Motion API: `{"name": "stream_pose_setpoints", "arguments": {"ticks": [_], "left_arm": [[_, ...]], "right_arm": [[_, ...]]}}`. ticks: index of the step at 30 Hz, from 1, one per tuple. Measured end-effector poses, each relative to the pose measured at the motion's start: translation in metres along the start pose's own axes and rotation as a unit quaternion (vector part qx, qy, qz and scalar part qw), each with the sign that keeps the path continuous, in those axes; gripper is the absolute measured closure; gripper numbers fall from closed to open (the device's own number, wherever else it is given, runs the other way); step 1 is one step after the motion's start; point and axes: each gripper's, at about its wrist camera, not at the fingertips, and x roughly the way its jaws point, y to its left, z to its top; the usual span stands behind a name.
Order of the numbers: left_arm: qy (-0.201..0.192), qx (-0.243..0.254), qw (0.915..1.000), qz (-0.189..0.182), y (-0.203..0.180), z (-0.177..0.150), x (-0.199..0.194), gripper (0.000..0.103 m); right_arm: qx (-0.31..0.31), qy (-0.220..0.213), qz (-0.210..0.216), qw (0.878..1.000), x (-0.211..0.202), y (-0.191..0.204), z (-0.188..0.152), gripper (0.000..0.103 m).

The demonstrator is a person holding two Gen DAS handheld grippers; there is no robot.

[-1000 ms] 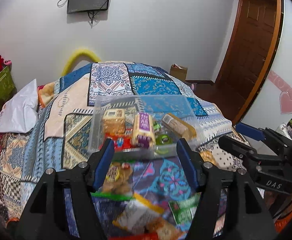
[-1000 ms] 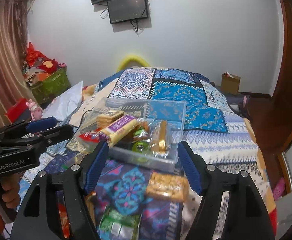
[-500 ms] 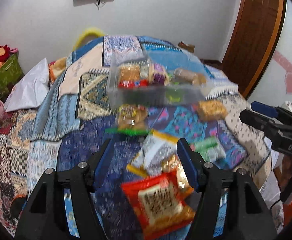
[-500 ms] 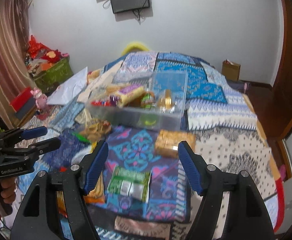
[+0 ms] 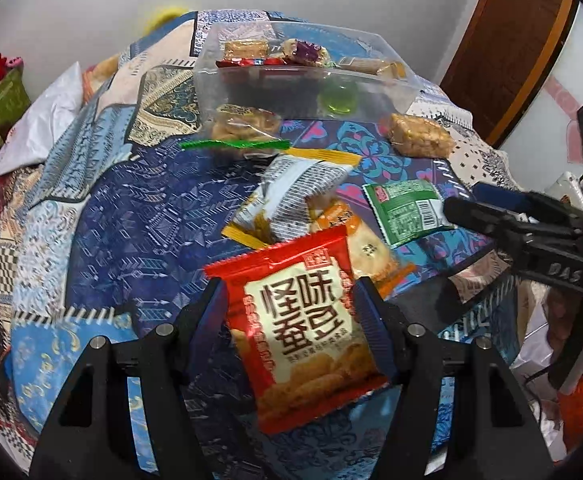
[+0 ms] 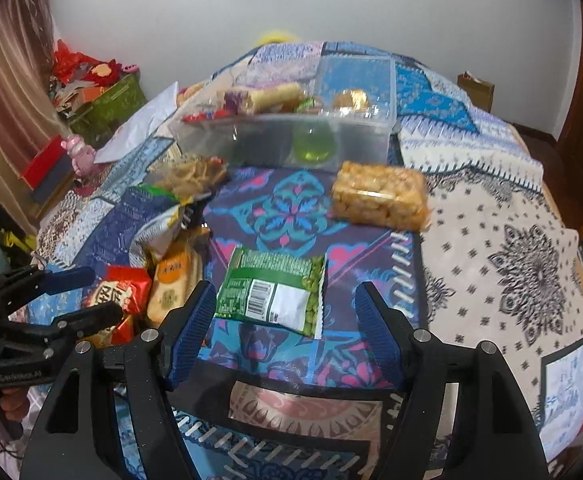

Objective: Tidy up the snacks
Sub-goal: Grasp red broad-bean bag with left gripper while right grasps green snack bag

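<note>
A red snack packet (image 5: 303, 320) lies on the quilt between the fingers of my left gripper (image 5: 291, 304), which stands open around it; I cannot tell whether the pads touch it. My right gripper (image 6: 285, 300) is open low over a green packet (image 6: 275, 292), which lies nearer its left finger. In the left wrist view, the right gripper (image 5: 487, 206) is beside the green packet (image 5: 407, 212). A clear plastic box (image 6: 251, 140) further back holds several snacks. A golden bar (image 6: 379, 196), a white-yellow packet (image 5: 295, 192) and an orange packet (image 5: 355, 236) lie loose.
Everything rests on a bed with a patchwork quilt (image 6: 511, 240); its edge drops away to the right towards a wooden door (image 5: 503, 52). A clear bag of crisps (image 5: 243, 128) lies against the box. A white pillow (image 5: 47, 116) is at the left.
Both grippers have dropped and tilted down towards the near snacks. The box has slid up in both views. The red packet now sits between the left fingers, the green one between the right.
</note>
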Motion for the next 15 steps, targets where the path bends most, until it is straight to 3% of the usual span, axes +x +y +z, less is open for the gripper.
{"name": "stream_pose_setpoints", "arguments": {"ticks": [6,12,15], "left_arm": [[0.004,-0.004,1.0000,-0.003,0.000,0.002,0.010,0.035],[0.006,-0.005,1.0000,0.001,0.003,-0.001,0.020,0.025],[0.007,-0.012,0.9999,-0.002,0.006,-0.001,0.024,0.022]], "right_arm": [[-0.002,0.022,0.007,1.000,0.017,0.006,-0.001,0.034],[-0.015,0.038,-0.001,0.999,0.033,0.014,-0.002,0.034],[-0.025,0.044,0.003,0.999,0.036,0.017,0.000,0.026]]}}
